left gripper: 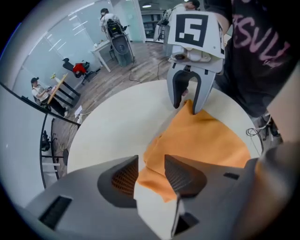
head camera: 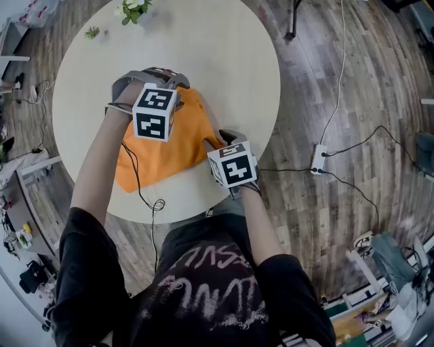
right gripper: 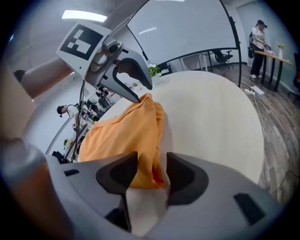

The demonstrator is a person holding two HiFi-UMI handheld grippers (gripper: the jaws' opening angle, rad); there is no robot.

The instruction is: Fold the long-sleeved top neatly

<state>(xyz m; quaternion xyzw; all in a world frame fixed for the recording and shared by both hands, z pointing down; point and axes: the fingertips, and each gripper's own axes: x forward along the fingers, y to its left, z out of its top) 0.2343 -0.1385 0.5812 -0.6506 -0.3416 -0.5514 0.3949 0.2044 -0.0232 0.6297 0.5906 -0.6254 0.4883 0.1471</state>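
Observation:
The orange long-sleeved top [head camera: 163, 159] lies bunched and partly folded on the near half of the round cream table [head camera: 217, 61]. My left gripper [left gripper: 150, 176] points straight down at the top's far edge, jaws open, with an orange fold [left gripper: 154, 180] lying loose between them. My right gripper [right gripper: 152, 176] slants down at the top's right corner near the table's front edge. Its jaws are open too, and a hanging fold of the cloth [right gripper: 152, 159] sits in the gap without being pressed. In the head view the marker cubes hide most of both gripper tips.
A potted plant [head camera: 135, 10] and a small green sprig [head camera: 91, 32] stand at the table's far edge. A black cable [head camera: 146, 193] runs across the top and over the front rim. A power strip [head camera: 317, 159] with cords lies on the wooden floor to the right.

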